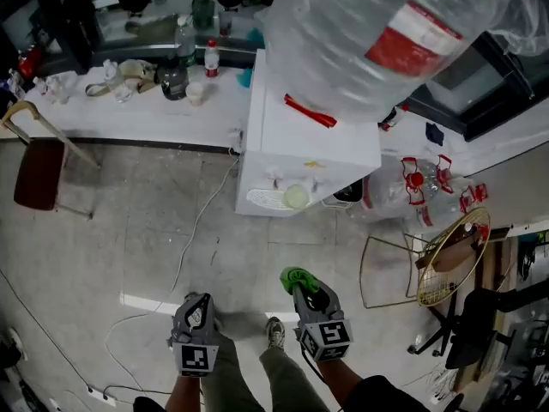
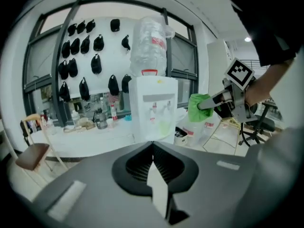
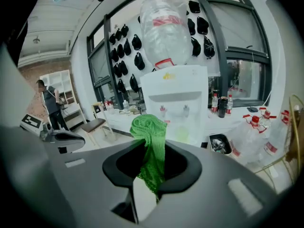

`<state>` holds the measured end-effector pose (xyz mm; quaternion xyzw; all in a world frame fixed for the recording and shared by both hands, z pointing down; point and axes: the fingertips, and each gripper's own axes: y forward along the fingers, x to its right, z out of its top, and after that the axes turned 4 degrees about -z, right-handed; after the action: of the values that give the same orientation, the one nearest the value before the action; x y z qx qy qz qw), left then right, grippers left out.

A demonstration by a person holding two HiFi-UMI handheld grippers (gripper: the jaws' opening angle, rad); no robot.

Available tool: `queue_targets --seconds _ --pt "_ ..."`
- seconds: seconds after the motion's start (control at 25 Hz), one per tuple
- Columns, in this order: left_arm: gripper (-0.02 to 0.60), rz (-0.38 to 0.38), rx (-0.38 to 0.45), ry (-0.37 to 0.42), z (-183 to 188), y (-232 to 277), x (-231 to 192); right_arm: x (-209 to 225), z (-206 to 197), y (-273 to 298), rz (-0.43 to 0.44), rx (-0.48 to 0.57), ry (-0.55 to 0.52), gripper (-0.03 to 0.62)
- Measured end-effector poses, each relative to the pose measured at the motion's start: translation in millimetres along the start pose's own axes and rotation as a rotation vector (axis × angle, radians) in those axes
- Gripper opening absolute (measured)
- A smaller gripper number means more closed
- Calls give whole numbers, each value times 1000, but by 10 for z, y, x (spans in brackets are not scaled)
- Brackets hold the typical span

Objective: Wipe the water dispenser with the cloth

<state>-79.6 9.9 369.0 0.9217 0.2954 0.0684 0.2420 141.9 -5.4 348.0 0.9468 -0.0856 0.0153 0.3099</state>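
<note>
A white water dispenser (image 1: 300, 148) (image 2: 153, 109) (image 3: 179, 103) stands ahead of me with a big clear bottle (image 1: 377, 33) upside down on top. A green cloth (image 1: 298, 278) (image 3: 151, 141) (image 2: 199, 107) is pinched in my right gripper (image 1: 302, 287) (image 3: 153, 175), which is shut on it, well short of the dispenser. To its left my left gripper (image 1: 199, 305) (image 2: 153, 158) hangs at about the same height, its jaws closed together with nothing in them.
A long white counter (image 1: 129, 110) with bottles and cups runs left of the dispenser. A red chair (image 1: 39, 172) stands at far left. Empty water jugs (image 1: 425, 187) and a gold wire rack (image 1: 446, 260) sit right. A white cable (image 1: 193, 239) trails across the floor.
</note>
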Motion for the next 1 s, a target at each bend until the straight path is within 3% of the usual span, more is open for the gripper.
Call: queue_targets --seconds 0.28,0.44,0.56,0.84,1.0 --pt "2 34 103 37 1012 -392 -24 -120 656 -562 64 89 42 94" --pt "2 64 143 48 1428 -598 88 -128 922 -791 89 116 -17 94" --pt "2 81 179 91 1575 -753 218 -128 1054 -1019 101 122 -84 94" --pt "2 141 215 109 2059 -1118 469 -26 1254 -1498 148 170 -76 94" --pt "2 143 236 106 2160 -1254 700 23 1292 -1729 168 205 -69 94"
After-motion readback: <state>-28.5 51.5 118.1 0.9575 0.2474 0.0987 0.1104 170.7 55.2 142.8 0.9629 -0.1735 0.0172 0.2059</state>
